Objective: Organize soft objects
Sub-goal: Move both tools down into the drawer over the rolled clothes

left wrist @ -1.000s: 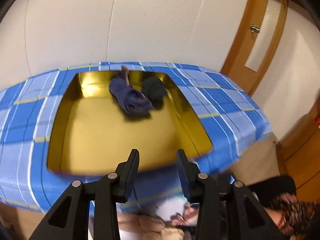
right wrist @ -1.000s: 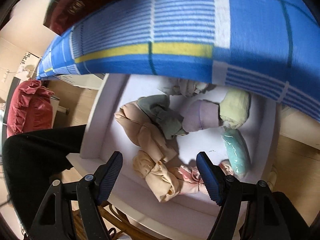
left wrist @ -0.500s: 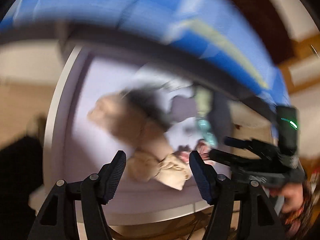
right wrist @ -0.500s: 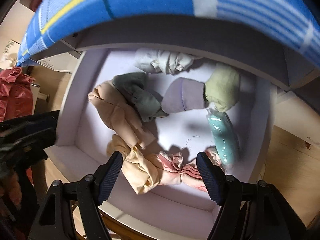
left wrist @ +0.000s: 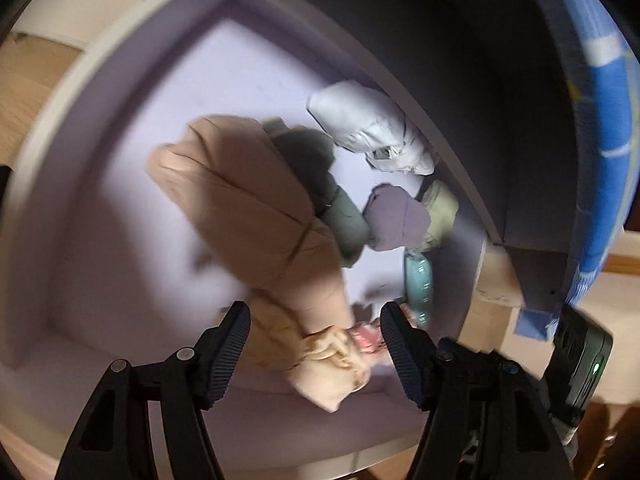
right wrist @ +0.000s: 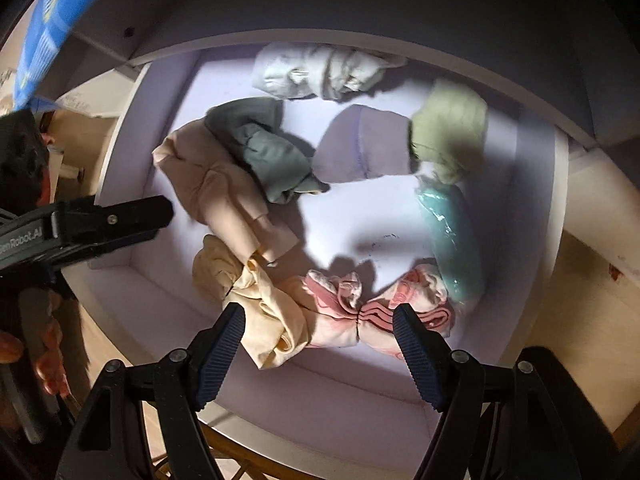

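A white box (right wrist: 132,120) under the table holds several rolled soft items: a peach bundle (right wrist: 216,188), a dark green roll (right wrist: 264,152), a lavender roll (right wrist: 360,148), a teal roll (right wrist: 452,240), pink cloth (right wrist: 340,308) and cream cloth (right wrist: 264,312). My right gripper (right wrist: 320,320) hangs open over the pink and cream cloths, touching neither. My left gripper (left wrist: 316,340) points down over the peach bundle (left wrist: 248,208) and cream cloth (left wrist: 332,368). Its jaws are opening, and its pads press on nothing. From the right wrist view, the left gripper (right wrist: 156,212) reaches in from the left.
The table edge with its blue checked cloth (left wrist: 600,120) overhangs the far side of the box (left wrist: 100,60), shading a white-grey bundle (right wrist: 316,68) and an olive roll (right wrist: 448,124). Wooden floor (right wrist: 592,300) lies around the box. A hand (right wrist: 48,360) shows at the left.
The left gripper has swung down from the gold tray on the table to the box below, and its jaws stand wider. The right gripper has sunk closer to the clothes.
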`<state>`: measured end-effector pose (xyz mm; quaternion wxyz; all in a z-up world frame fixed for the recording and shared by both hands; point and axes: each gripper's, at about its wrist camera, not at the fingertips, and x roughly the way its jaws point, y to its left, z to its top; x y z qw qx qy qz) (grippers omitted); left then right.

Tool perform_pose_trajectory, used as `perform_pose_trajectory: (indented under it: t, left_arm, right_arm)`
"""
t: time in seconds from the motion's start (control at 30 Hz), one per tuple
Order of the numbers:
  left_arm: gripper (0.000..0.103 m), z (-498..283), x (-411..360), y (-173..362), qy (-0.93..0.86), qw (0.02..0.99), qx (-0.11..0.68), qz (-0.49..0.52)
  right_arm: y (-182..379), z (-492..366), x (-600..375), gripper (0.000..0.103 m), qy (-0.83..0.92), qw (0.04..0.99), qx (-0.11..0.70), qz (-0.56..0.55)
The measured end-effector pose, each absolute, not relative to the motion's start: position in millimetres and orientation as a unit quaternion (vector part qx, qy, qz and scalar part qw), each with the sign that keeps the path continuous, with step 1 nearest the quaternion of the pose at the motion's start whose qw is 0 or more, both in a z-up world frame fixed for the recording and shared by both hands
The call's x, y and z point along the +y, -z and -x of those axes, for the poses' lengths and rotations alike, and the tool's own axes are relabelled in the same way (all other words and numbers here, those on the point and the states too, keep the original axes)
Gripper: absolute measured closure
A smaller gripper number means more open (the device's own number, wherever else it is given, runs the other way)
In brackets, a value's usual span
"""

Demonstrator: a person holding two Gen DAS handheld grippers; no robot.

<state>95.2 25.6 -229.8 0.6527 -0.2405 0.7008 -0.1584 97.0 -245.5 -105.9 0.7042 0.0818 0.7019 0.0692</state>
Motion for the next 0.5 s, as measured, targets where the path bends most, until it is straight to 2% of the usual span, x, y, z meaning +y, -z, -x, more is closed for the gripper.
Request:
perform_pose_trajectory:
  t: [0.1, 0.27, 0.33, 0.5]
  left_arm:
    - [0.028, -102, 14, 241, 0.147, 0.637, 0.708, 0.267]
    - [0.028, -112, 3, 261, 0.109, 0.627, 0.726, 0.263]
    - [0.028, -115, 0, 268, 0.092, 0.626, 0.738, 0.235]
    - [0.026, -125, 1, 270, 0.081, 0.659, 0.742, 0.093]
  right_arm:
    - [107, -97, -251, 0.026, -0.064, 0.702, 0.703, -0.092]
    - [103, -97, -250, 0.026, -0.072, 0.705, 0.698, -0.102]
    - [102, -97, -249, 0.026, -0.075, 0.706, 0.696, -0.106]
    - [99, -96, -249, 0.026, -0.078, 0.707, 0.695, -0.109]
